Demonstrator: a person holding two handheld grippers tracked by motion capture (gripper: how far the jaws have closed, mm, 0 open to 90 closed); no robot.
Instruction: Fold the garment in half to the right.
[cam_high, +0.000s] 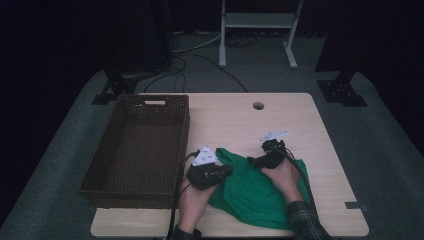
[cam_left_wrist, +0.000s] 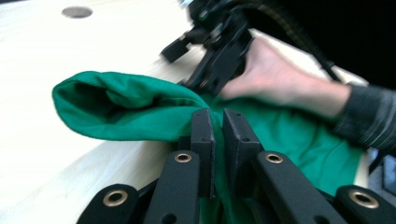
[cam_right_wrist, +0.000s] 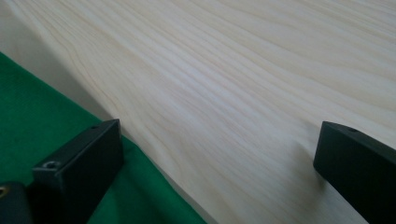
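Left hand-held gripper (cam_left_wrist: 215, 135) is clamped on the green cloth's (cam_left_wrist: 140, 109) fold to lift it off the pale wooden worktop (cam_right_wrist: 243, 84), while the right hand-held gripper (cam_right_wrist: 210, 154) is held wide at its edge.

The cloth (cam_high: 255, 190) is plain, solid green, with no print on it, and it lies on a pale wooden table (cam_high: 300, 120) with fine straight grain. The basket (cam_high: 137, 150) is dark brown wicker, woven all over. Both grippers, the left gripper (cam_left_wrist: 218, 140) and right gripper (cam_right_wrist: 219, 154), are black, and the sleeve (cam_left_wrist: 371, 119) is dark grey with faint stripes.
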